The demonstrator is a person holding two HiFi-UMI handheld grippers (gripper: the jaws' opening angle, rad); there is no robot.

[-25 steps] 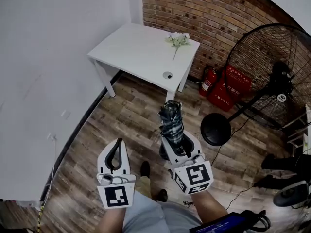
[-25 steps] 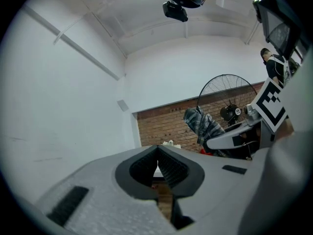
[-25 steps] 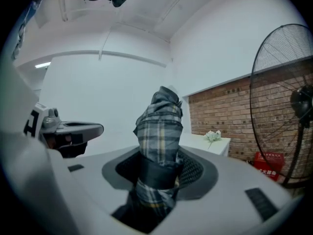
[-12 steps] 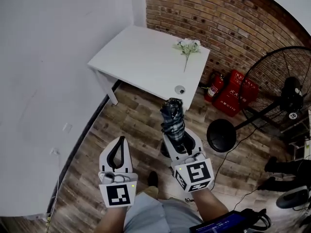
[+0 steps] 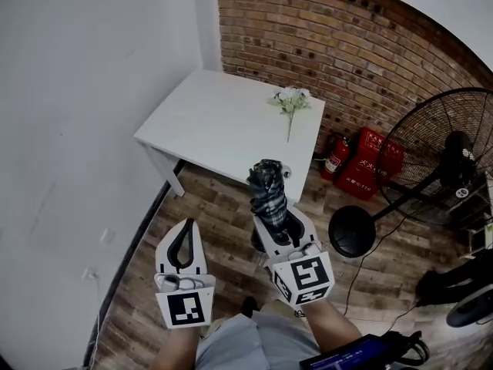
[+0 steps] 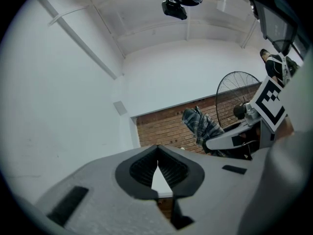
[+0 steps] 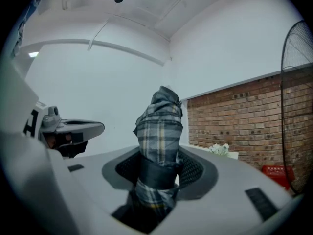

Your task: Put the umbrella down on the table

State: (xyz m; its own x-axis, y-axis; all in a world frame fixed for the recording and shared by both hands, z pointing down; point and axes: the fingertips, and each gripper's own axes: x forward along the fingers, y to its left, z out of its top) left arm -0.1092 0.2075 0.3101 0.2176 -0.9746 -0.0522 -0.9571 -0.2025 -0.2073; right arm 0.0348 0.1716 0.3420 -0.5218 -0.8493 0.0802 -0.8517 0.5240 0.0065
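The right gripper (image 7: 159, 168) is squeezing the folded checked cloth umbrella (image 7: 160, 126); the left gripper (image 6: 157, 155) is pinching shut on nothing; the white table (image 5: 223, 122) is standing ahead.

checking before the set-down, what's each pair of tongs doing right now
left tongs: closed, nothing held.
right tongs: closed on the folded plaid umbrella.

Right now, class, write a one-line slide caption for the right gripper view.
Right claw clamped on a folded plaid umbrella, facing a white table with flowers beside a brick wall.
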